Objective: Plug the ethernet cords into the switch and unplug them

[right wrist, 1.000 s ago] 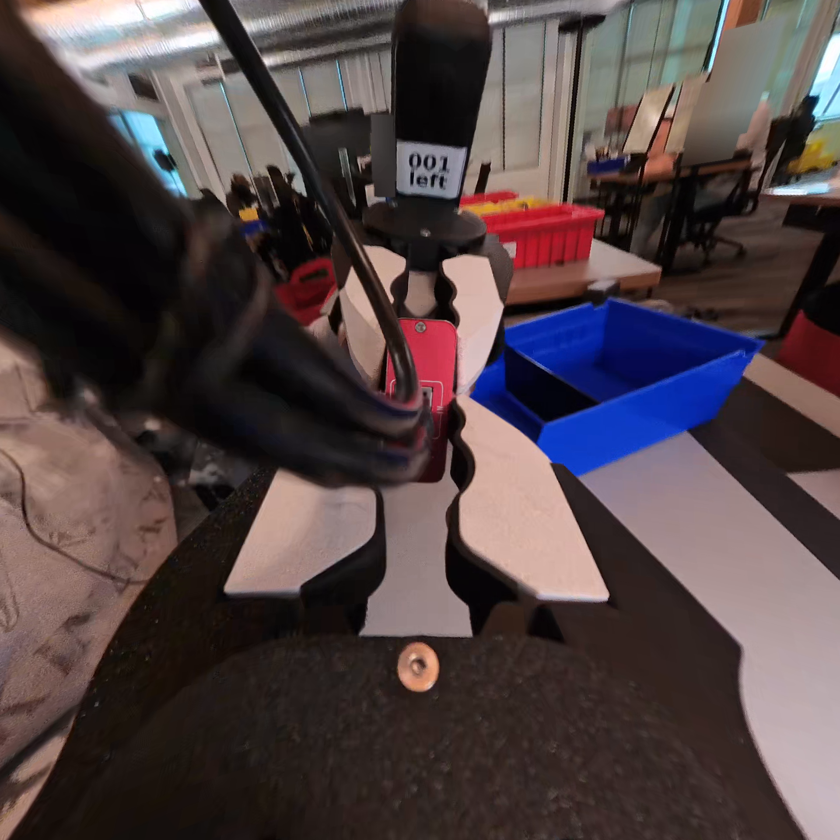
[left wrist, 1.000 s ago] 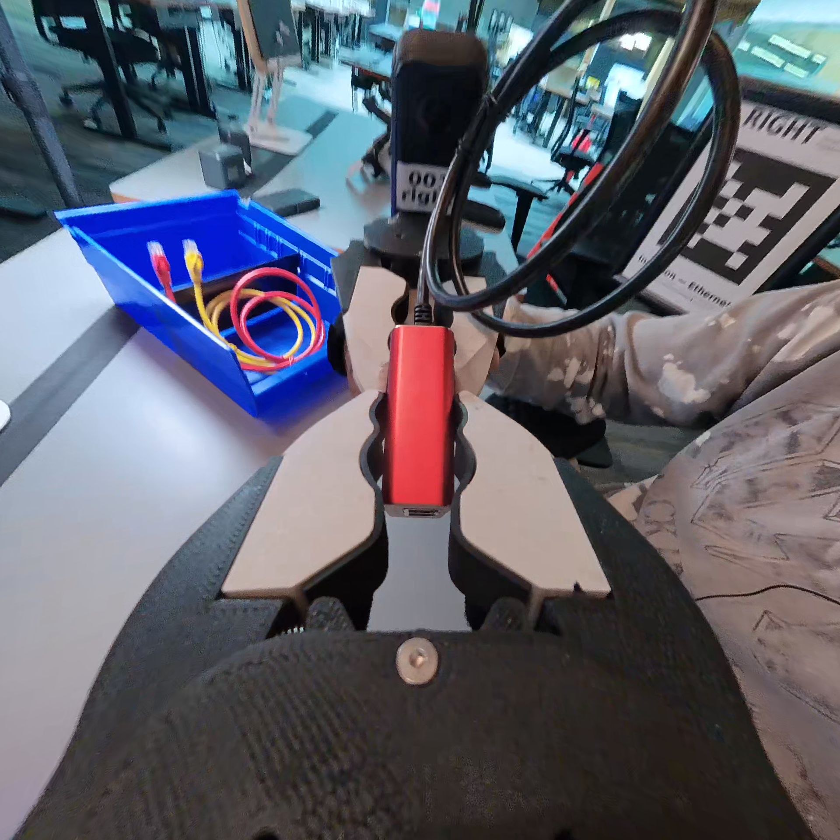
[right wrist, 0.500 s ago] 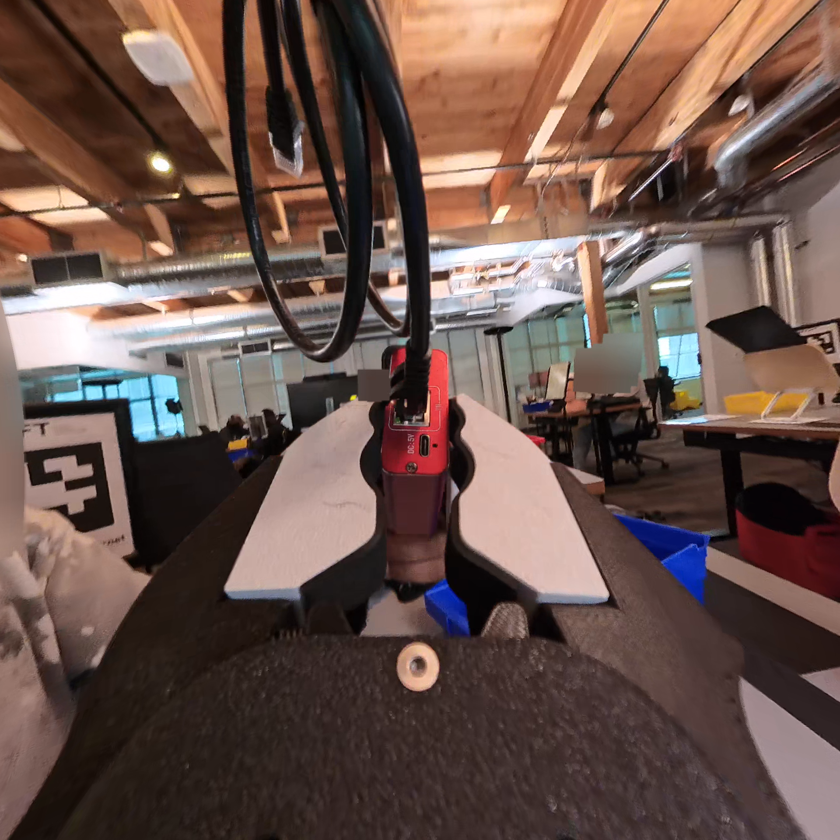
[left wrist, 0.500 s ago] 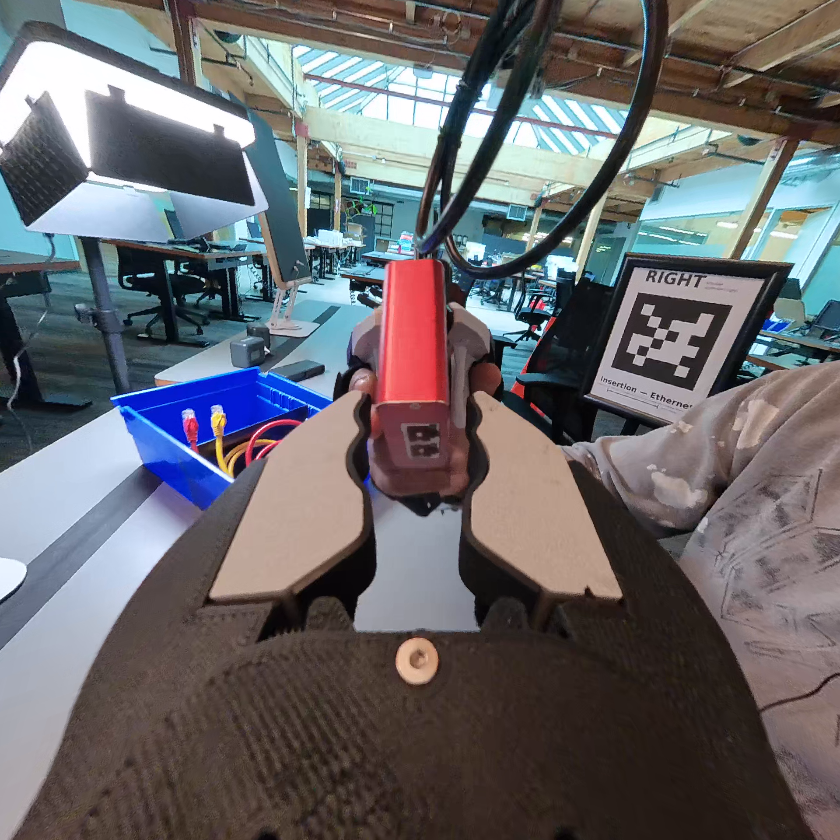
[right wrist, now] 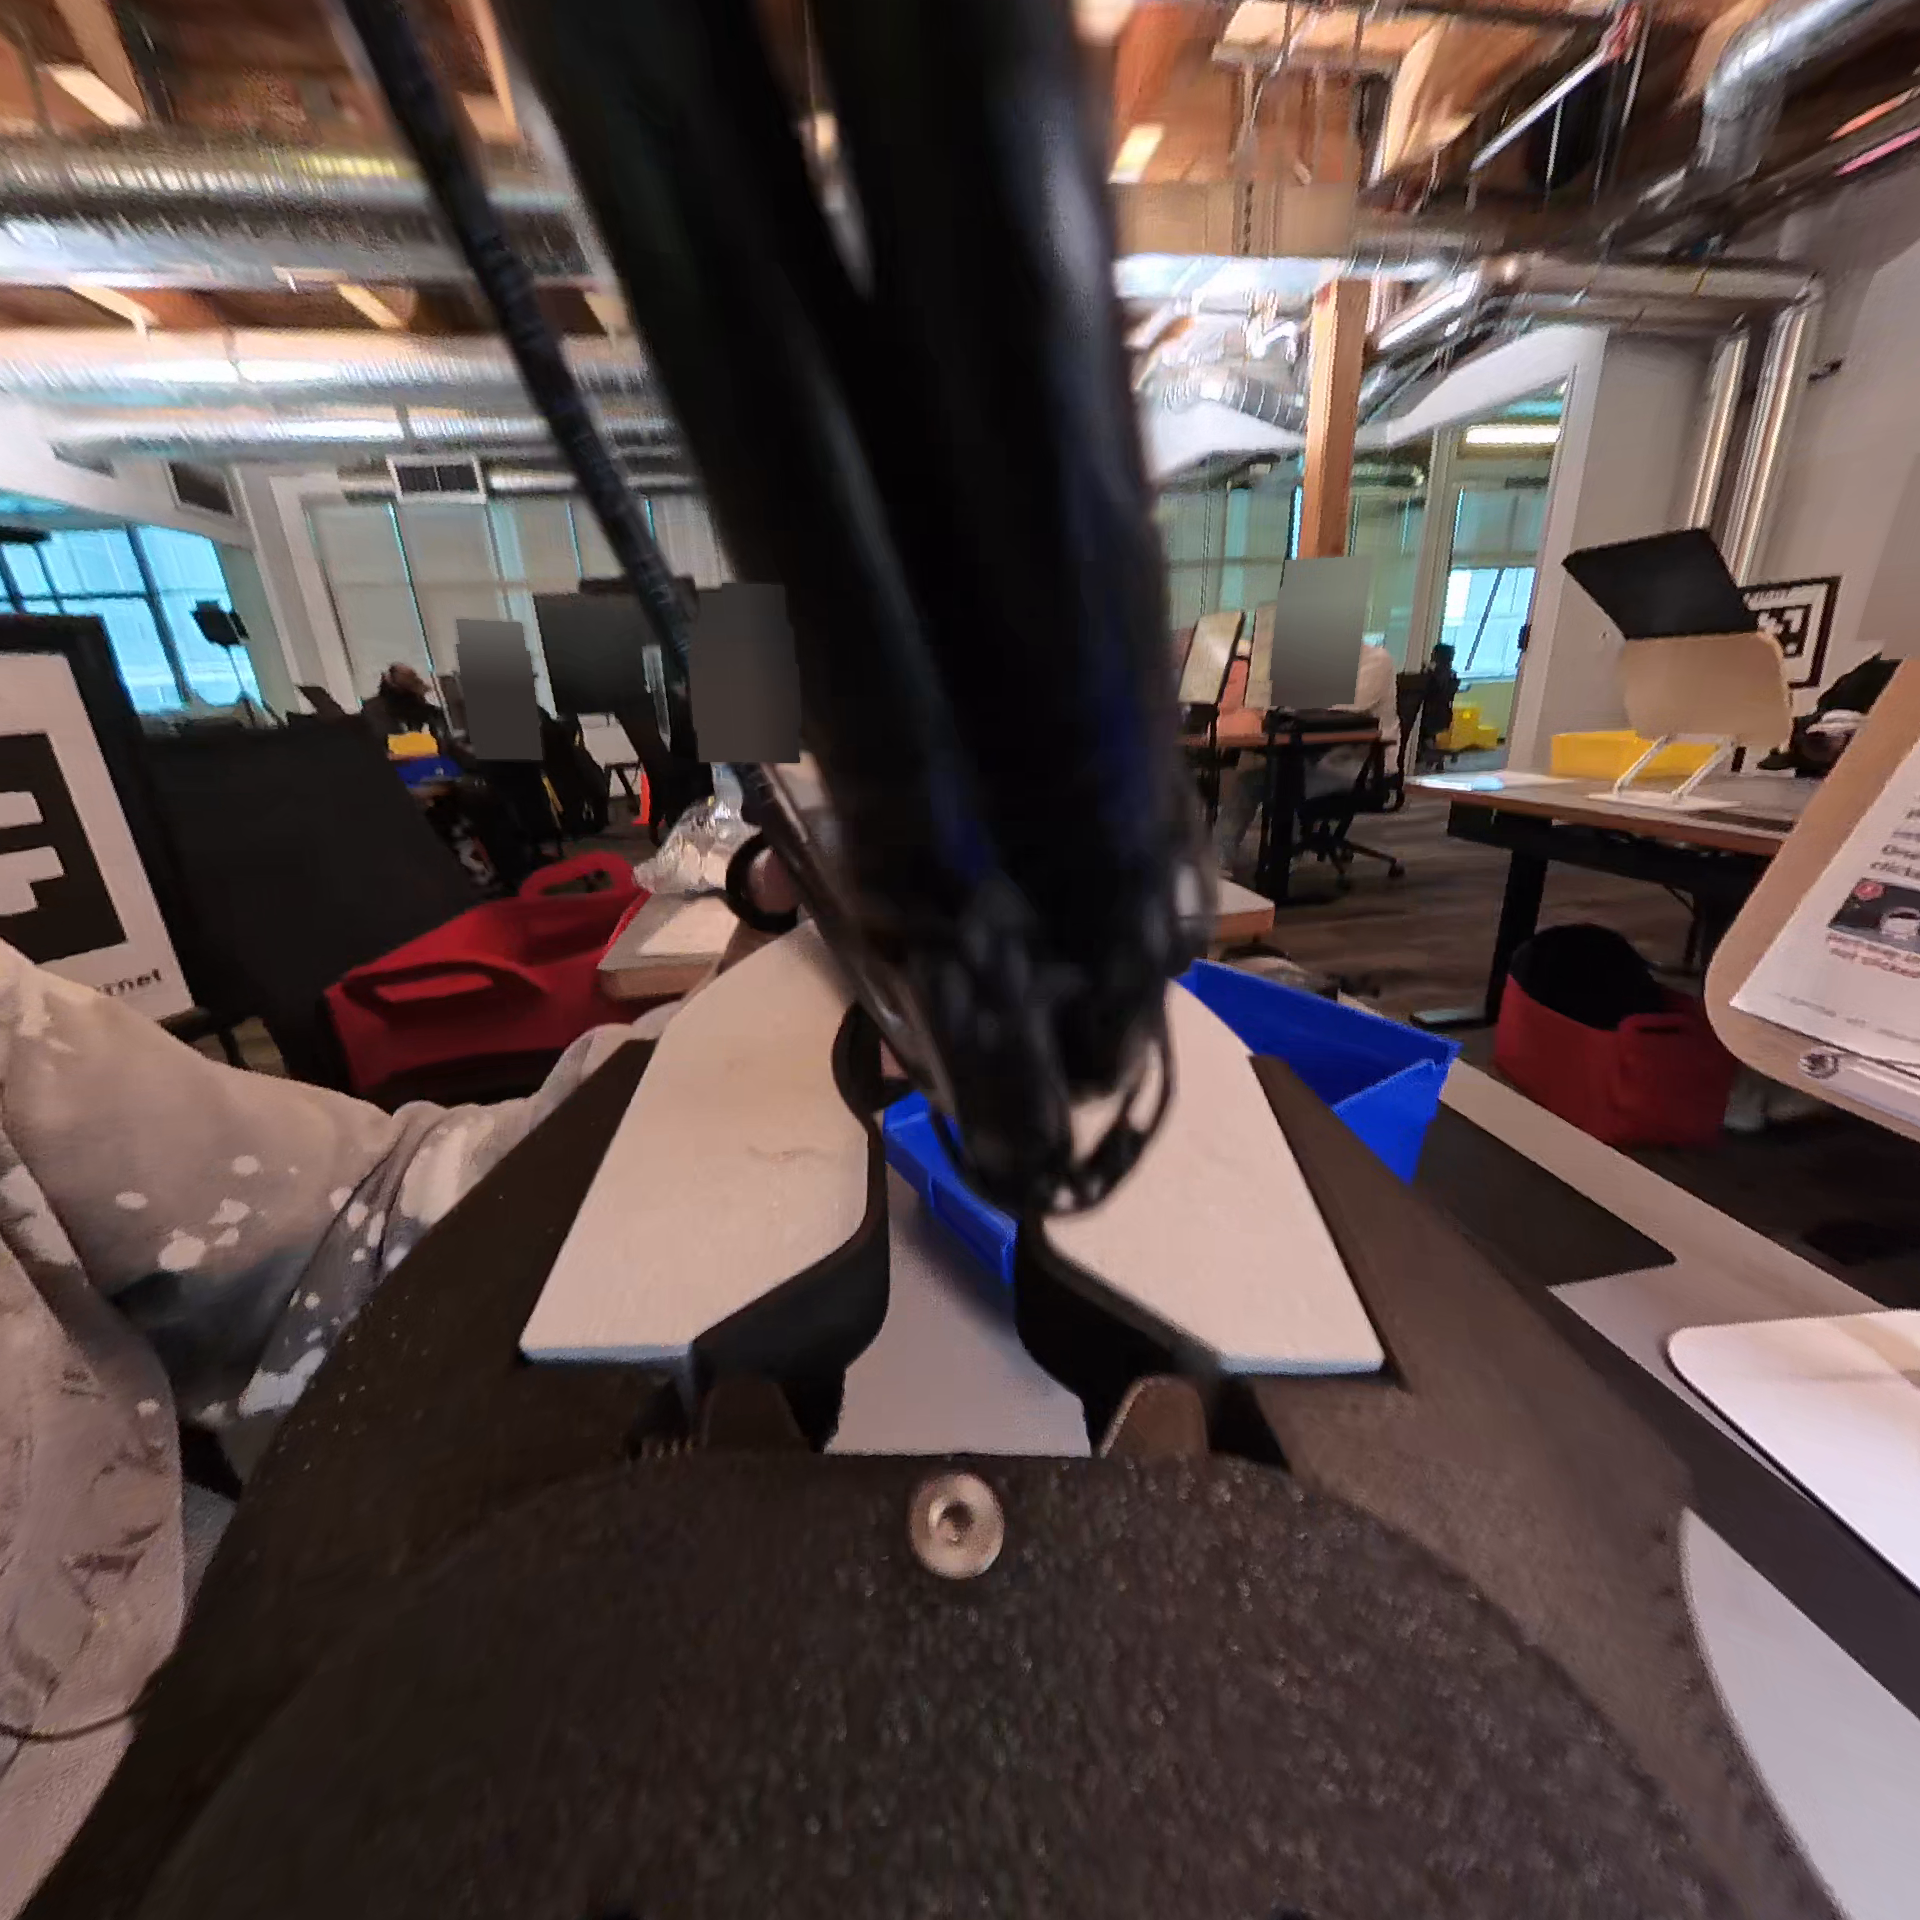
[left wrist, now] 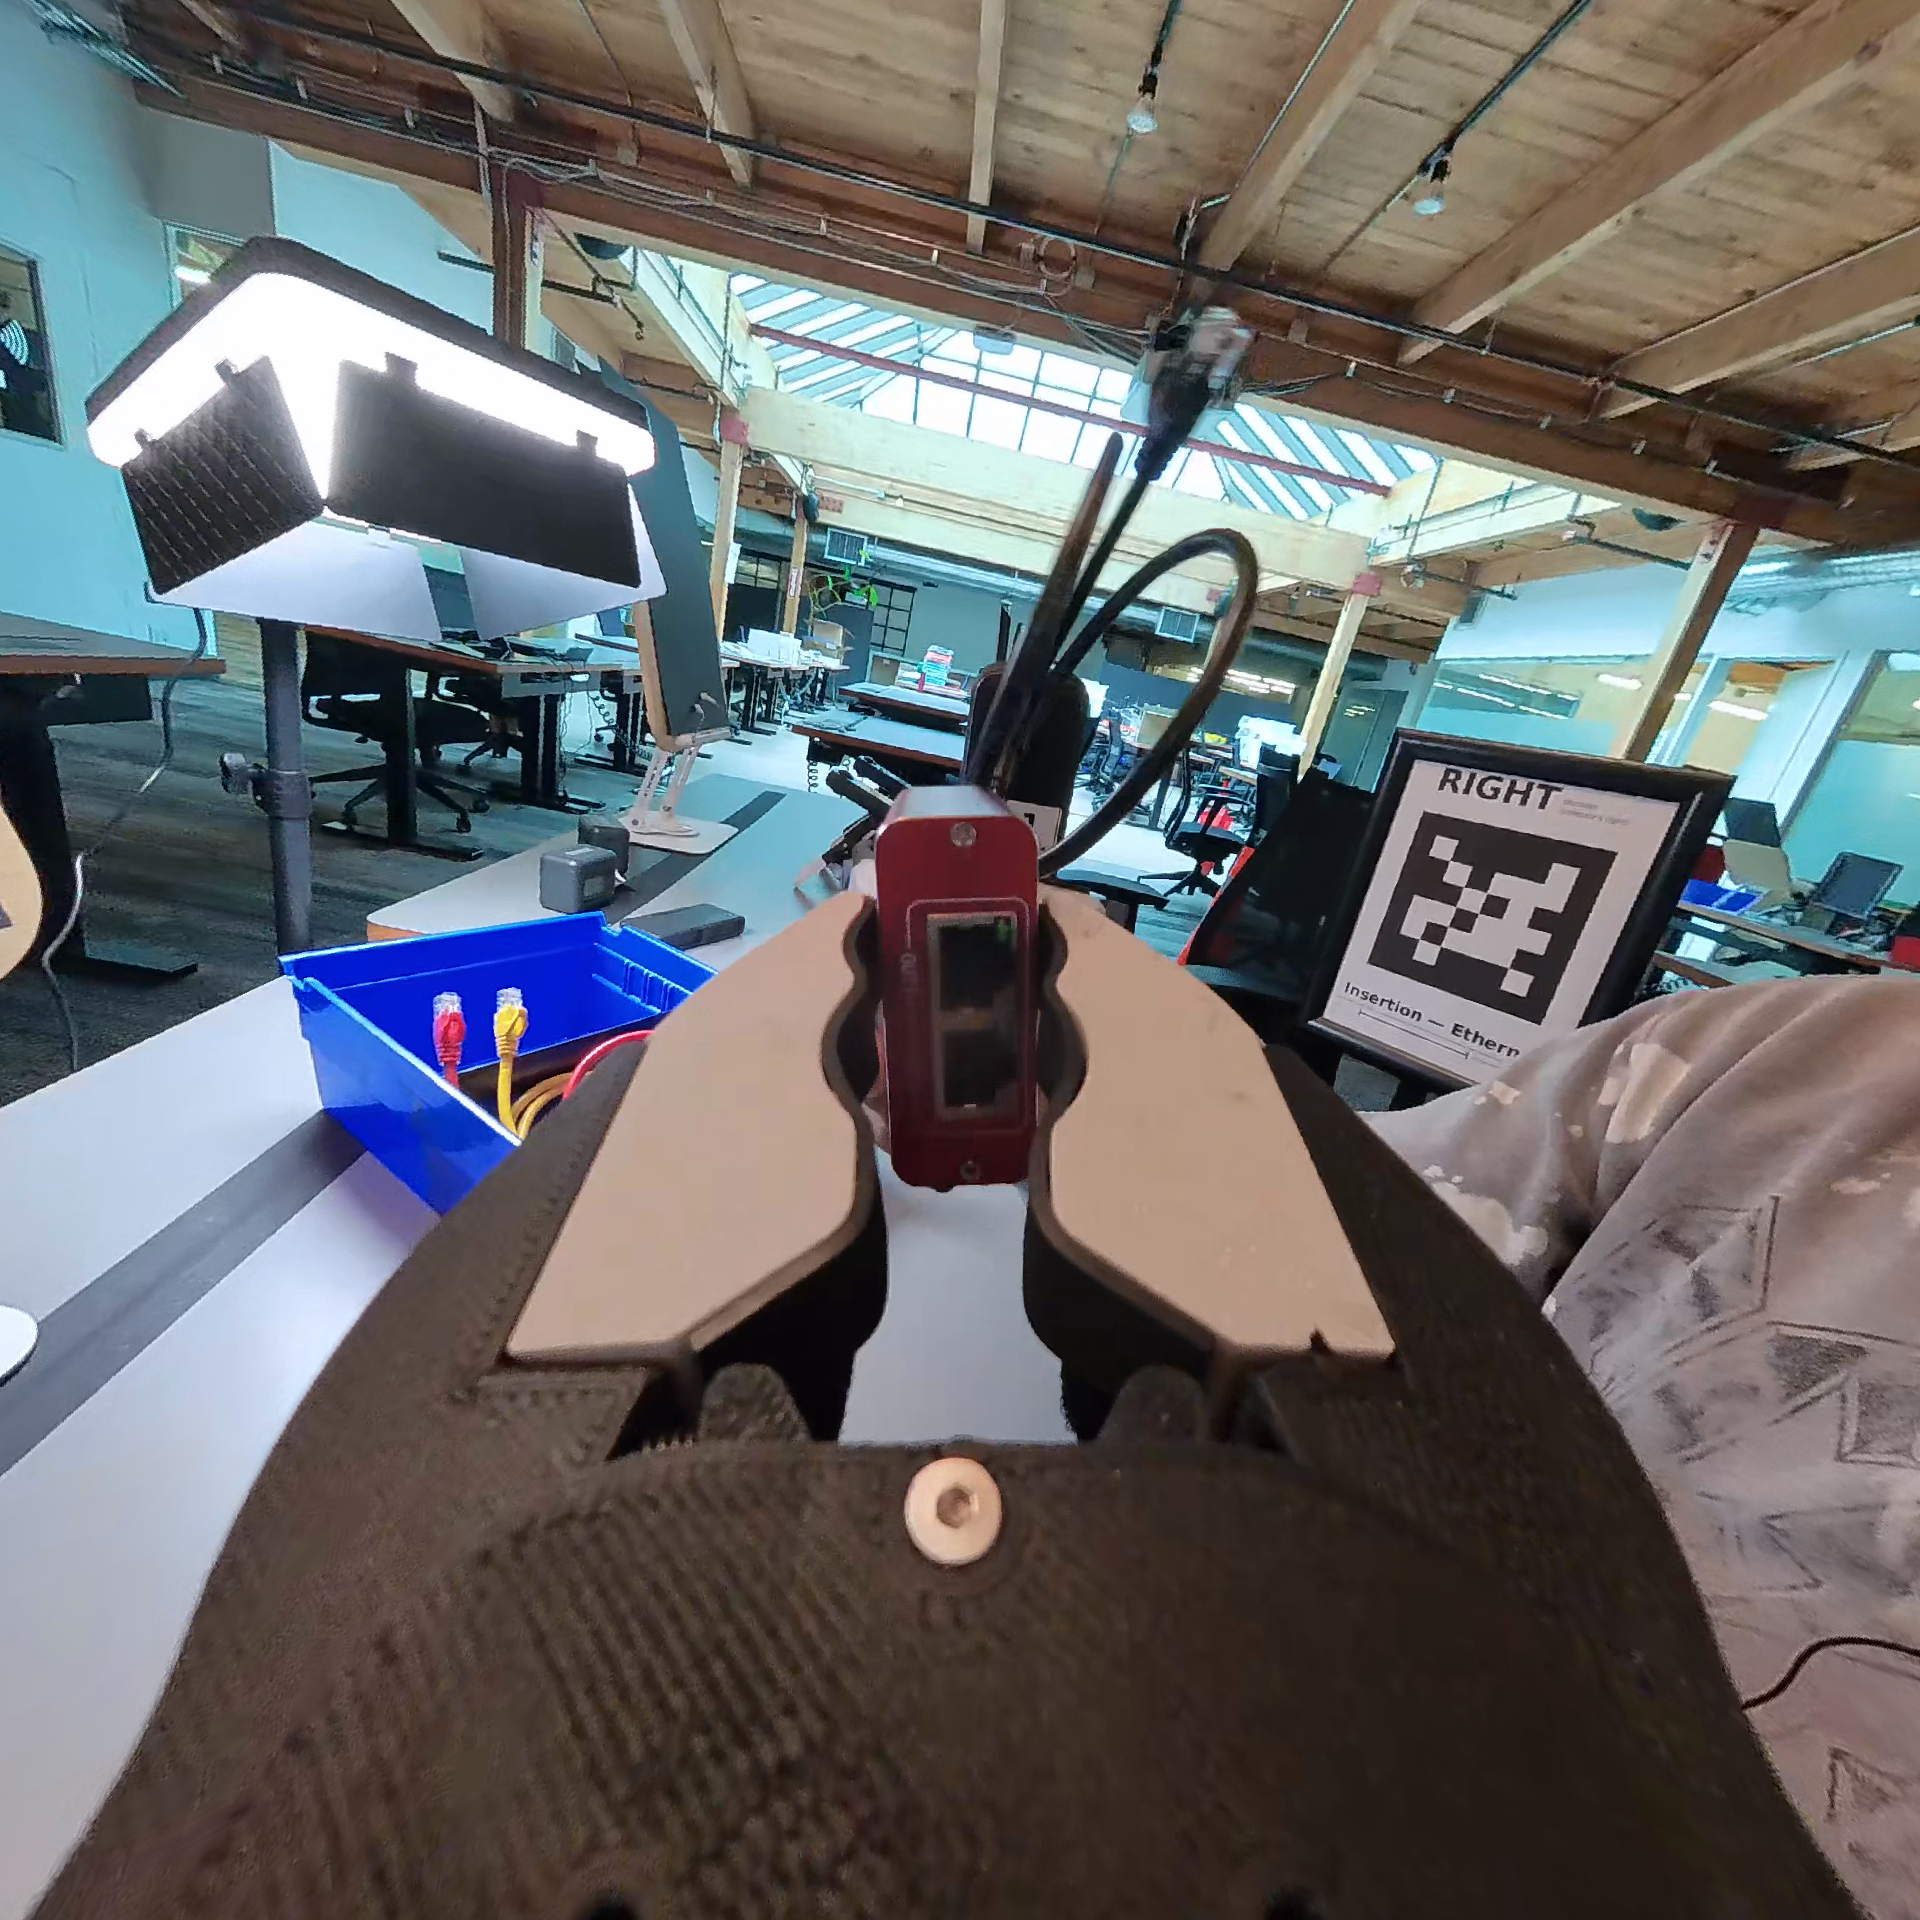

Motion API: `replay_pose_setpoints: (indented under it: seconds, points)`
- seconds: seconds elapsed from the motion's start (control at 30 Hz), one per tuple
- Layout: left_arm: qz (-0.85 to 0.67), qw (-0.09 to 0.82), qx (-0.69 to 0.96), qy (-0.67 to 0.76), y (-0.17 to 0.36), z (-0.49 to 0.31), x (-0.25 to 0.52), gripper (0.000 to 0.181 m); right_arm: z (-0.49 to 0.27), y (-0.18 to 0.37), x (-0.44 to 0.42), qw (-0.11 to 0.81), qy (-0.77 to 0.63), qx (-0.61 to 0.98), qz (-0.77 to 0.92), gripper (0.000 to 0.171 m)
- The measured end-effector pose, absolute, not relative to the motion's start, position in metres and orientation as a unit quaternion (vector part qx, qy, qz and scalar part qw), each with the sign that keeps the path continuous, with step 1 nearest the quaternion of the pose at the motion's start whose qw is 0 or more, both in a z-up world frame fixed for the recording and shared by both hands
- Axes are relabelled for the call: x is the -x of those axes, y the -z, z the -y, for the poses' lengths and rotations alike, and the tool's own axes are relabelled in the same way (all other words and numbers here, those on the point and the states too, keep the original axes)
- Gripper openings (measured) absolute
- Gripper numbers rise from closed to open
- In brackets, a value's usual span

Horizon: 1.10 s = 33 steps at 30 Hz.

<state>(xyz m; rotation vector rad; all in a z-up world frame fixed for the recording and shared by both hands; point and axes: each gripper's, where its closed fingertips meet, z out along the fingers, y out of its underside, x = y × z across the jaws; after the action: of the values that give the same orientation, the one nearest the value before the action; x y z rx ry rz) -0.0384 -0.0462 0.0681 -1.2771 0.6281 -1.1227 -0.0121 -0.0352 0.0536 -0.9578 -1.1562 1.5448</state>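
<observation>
My left gripper (left wrist: 956, 925) is shut on the red switch (left wrist: 956, 1039). The switch's end with two empty ports faces the camera. A black cable (left wrist: 1195, 644) runs from its far end and loops upward, and its free plug (left wrist: 1195, 364) swings above. The right gripper's black handle (left wrist: 1029, 727) stands just behind the switch. In the right wrist view a blurred black cable bundle (right wrist: 935, 623) hangs across my right gripper (right wrist: 987, 966) and hides its fingertips and the switch. Red (left wrist: 447, 1023) and yellow (left wrist: 507, 1018) ethernet cords lie in a blue bin (left wrist: 416, 1049).
The blue bin (right wrist: 1340, 1049) sits on the grey table (left wrist: 156, 1195), which has a dark stripe. A framed marker sign (left wrist: 1496, 904) stands at the right and a light panel (left wrist: 364, 436) at the left. A person's pale sleeve (left wrist: 1662, 1195) is close on the right. A white pad (right wrist: 1808, 1382) lies on the table.
The switch has turned so its port end faces the left camera. In the right view it showed between the fingers half a second ago; now the swinging cable covers it.
</observation>
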Motion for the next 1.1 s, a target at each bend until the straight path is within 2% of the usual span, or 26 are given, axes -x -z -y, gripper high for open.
replay_pose_setpoints:
  seconds: [0.03,0.3,0.43,0.67,0.83,0.97,1.1]
  points:
    - [-0.272,0.617,0.554,0.488,-0.069,0.046,0.039,0.027,0.035,-0.052,0.012,0.473,-0.627,0.394,0.478,0.022]
    - [-0.280,0.621,0.544,0.490,-0.074,0.053,0.034,0.027,0.045,-0.057,0.007,0.455,-0.652,0.371,0.480,0.015]
    - [-0.310,0.637,0.551,0.440,-0.074,0.059,0.024,0.033,0.057,-0.063,0.007,0.437,-0.677,0.355,0.474,0.014]
    - [-0.358,0.620,0.564,0.412,-0.070,0.072,0.015,0.033,0.070,-0.063,0.009,0.409,-0.694,0.349,0.480,0.013]
    - [-0.346,0.615,0.564,0.430,-0.071,0.071,0.010,0.031,0.072,-0.064,0.008,0.413,-0.682,0.355,0.487,0.013]
    - [-0.353,0.636,0.566,0.388,-0.071,0.069,0.007,0.030,0.065,-0.070,0.004,0.452,-0.653,0.369,0.483,0.016]
    - [-0.360,0.647,0.556,0.378,-0.077,0.074,0.004,0.030,0.071,-0.076,0.001,0.439,-0.666,0.363,0.481,0.016]
